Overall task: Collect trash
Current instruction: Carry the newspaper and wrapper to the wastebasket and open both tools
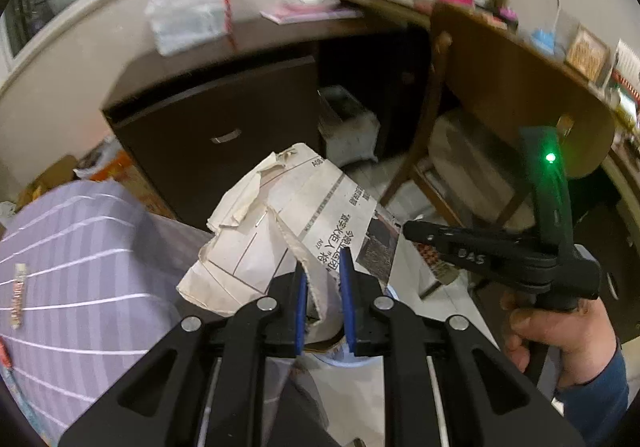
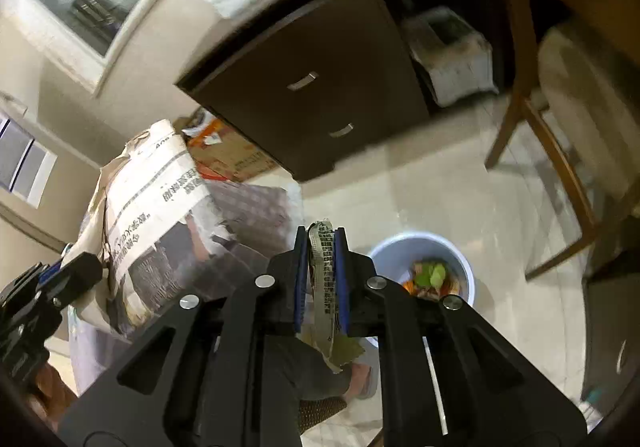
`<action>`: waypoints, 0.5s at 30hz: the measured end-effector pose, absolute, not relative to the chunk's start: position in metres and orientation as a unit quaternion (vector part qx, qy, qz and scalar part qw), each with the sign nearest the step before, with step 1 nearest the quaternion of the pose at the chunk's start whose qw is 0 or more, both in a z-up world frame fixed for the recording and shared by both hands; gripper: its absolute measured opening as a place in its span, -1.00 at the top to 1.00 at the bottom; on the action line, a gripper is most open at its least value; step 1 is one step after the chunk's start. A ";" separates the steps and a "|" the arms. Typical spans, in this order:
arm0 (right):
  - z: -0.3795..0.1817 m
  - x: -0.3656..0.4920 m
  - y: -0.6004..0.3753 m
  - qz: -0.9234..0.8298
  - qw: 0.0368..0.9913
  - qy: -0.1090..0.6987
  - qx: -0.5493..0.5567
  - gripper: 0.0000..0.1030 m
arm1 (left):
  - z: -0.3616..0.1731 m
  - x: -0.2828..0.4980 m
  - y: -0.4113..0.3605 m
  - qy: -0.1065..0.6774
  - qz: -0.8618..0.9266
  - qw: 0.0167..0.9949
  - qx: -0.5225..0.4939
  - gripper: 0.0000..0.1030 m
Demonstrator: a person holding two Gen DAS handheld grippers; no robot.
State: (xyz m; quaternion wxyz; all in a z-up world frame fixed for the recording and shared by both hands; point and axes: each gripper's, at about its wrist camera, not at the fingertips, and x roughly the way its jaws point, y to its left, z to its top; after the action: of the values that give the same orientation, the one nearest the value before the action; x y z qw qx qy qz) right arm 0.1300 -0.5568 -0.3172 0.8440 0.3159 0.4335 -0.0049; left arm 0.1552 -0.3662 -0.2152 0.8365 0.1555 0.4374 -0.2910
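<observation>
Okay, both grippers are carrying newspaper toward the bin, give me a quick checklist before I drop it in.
1. Left gripper clamped on the crumpled newspaper: ok.
2. Right gripper clamped on the newspaper strip: ok.
3. Trash bin open on top: ok, its rim shows and scraps lie inside.
4. Room in the bin for the big sheet: cannot tell, only part of the inside shows.
5. Paper directly above the bin opening: not ok, in the right wrist view the bin sits right of the strip and the big sheet hangs far to the left.
6. Paper clear of the striped bedding: cannot tell, they overlap in the left wrist view.
</observation>
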 end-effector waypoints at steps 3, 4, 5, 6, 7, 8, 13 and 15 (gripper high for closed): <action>-0.345 0.133 -0.564 -0.013 0.828 0.447 0.338 0.75 | -0.242 0.159 -0.387 0.464 -0.290 0.819 0.171 0.73; -0.354 0.134 -0.566 -0.016 0.823 0.452 0.344 0.75 | -0.251 0.162 -0.392 0.472 -0.288 0.814 0.175 0.73; -0.362 0.135 -0.566 -0.019 0.818 0.456 0.350 0.75 | -0.256 0.163 -0.396 0.479 -0.286 0.811 0.178 0.73; -0.370 0.136 -0.568 -0.022 0.814 0.459 0.356 0.70 | -0.267 0.166 -0.401 0.492 -0.285 0.803 0.181 0.72; -0.374 0.137 -0.569 -0.026 0.810 0.461 0.360 0.68 | -0.276 0.169 -0.404 0.504 -0.284 0.795 0.182 0.67; -0.384 0.138 -0.572 -0.036 0.803 0.467 0.368 0.68 | -0.286 0.174 -0.407 0.518 -0.282 0.787 0.183 0.64; -0.409 0.134 -0.579 -0.055 0.778 0.486 0.395 -0.41 | -0.303 0.182 -0.405 0.532 -0.246 0.788 0.191 -0.59; -0.409 0.129 -0.580 -0.059 0.775 0.486 0.400 -0.49 | -0.300 0.182 -0.401 0.530 -0.246 0.789 0.190 -0.59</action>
State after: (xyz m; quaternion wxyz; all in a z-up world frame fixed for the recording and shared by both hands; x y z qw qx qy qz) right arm 0.1289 -0.5801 -0.4092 0.7747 0.3998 0.4863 -0.0585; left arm 0.1820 -0.4011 -0.3005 0.7888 0.1901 0.5302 -0.2462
